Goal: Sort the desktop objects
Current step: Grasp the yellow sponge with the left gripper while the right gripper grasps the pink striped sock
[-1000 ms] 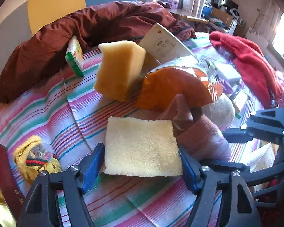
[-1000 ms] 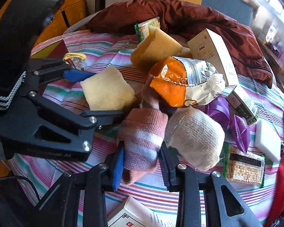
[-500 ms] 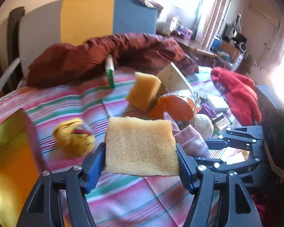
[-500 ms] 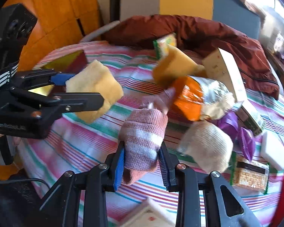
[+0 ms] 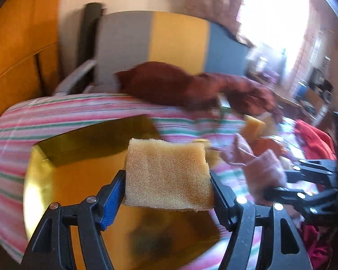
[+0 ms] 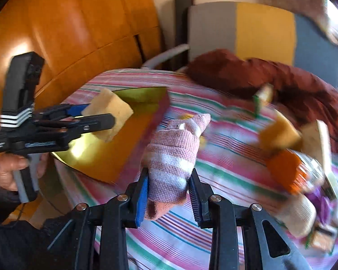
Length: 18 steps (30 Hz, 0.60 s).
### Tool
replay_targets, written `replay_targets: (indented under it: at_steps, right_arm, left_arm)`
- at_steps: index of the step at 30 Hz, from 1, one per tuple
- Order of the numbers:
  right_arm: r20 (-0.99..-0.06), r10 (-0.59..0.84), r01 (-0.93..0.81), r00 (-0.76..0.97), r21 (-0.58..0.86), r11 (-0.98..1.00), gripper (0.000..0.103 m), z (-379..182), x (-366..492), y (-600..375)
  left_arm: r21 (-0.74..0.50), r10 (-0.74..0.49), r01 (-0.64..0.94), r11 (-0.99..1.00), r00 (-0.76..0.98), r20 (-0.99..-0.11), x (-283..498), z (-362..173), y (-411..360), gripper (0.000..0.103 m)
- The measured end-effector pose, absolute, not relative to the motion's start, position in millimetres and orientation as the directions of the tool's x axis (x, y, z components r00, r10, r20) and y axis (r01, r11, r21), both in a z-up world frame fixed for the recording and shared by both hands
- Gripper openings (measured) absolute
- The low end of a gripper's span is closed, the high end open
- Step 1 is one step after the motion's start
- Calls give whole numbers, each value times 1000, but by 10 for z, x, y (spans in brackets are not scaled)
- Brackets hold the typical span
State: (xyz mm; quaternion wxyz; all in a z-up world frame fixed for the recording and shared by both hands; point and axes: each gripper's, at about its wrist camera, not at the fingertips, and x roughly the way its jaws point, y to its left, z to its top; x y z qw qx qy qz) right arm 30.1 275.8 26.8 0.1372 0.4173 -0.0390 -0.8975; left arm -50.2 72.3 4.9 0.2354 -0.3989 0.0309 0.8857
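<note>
My left gripper (image 5: 167, 189) is shut on a flat yellow sponge (image 5: 166, 175) and holds it in the air over a shiny gold open box (image 5: 78, 180) at the table's left. In the right wrist view the left gripper (image 6: 94, 117) and its sponge (image 6: 109, 112) hang over the same gold box (image 6: 115, 155). My right gripper (image 6: 169, 186) is shut on a rolled pink striped sock (image 6: 172, 155), held above the striped tablecloth just right of the box. The sock also shows in the left wrist view (image 5: 261, 171).
A thick yellow sponge (image 6: 279, 135), an orange snack bag (image 6: 288, 171), a beige sock ball (image 6: 297, 216), a white carton (image 6: 322, 139) and small packets lie at the right of the striped table (image 6: 225, 162). A maroon jacket (image 6: 270, 76) lies at the far edge before a chair.
Both grippers have lifted their loads and swung left, away from the pile, toward the gold box. The flat sponge now hangs over the box; the sock is beside it.
</note>
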Motion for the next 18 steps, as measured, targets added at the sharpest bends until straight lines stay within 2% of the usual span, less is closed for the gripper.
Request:
replay_targets:
  at_steps: [5,6,7,8,11,13,18]
  right_arm:
    - [-742,-321,291,-589,176,-940,36,335,-245,2089]
    - [-729,-316,269,-607,185,-945,39,365,-400,1984]
    - [-715,-323,256,-620,205,-945,51,389,-528,1918]
    - [-700,-348,258,-624,236,-937,63,414,-649,1850]
    - [-683,-374,255,-627,273,-928,67,455,-840,1672]
    - [-682,-381,250,-625,287,-925,77,441,-857,1607]
    - [-724,-337,242,-602,238,-941,78,304,-665,1558]
  left_arm:
    - [-42,245,-321,-946,-628,-739,-920,-69,220,78]
    - [-30,210,-282,-959,-637,-742,-999,-99,117,81]
    - [-19,180,-250,-968,-640,-747,-1055,-129,27,83]
    - [-23,175,-239,-971,-639,-749,-1086,-148,-64,83]
    - [-40,183,-226,-973,-660,-729,-1042,-164,-227,88]
    - [-40,172,-210,-977,-665,-727,-994,-206,-303,88]
    - [-108,208,-190,-976,-654,-728,-792,-316,-398,88]
